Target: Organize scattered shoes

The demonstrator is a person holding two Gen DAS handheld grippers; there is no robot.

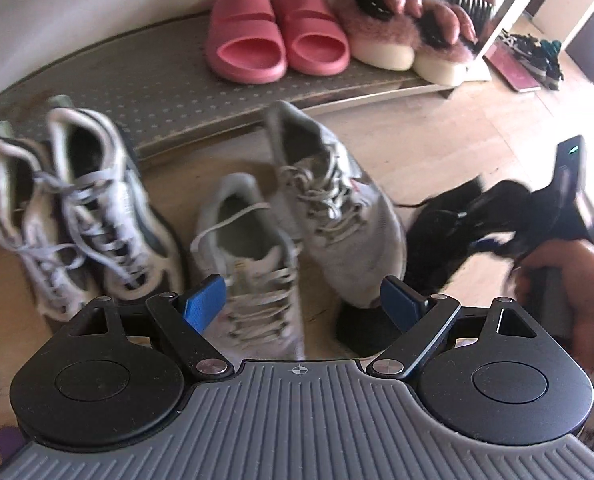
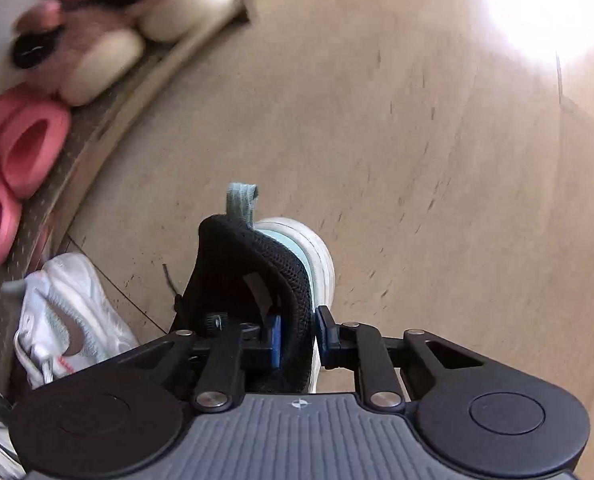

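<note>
My left gripper (image 1: 303,306) is open and empty, hovering over a grey sneaker (image 1: 253,264); its mate (image 1: 329,204) lies just beyond, angled right. A white and grey sneaker pair (image 1: 81,208) stands to the left. My right gripper (image 2: 299,338) is shut on the heel collar of a black sneaker (image 2: 257,272) with a white sole and pale blue pull tab, held above the floor. That shoe and gripper show blurred at the right of the left wrist view (image 1: 477,224).
A low perforated grey shelf (image 1: 137,80) runs along the wall, holding pink slides (image 1: 277,36) and furry pink slippers (image 1: 409,28). A white sneaker (image 2: 69,312) lies by the shelf edge. More shoes (image 1: 537,56) sit far right. The floor (image 2: 417,140) is tan wood.
</note>
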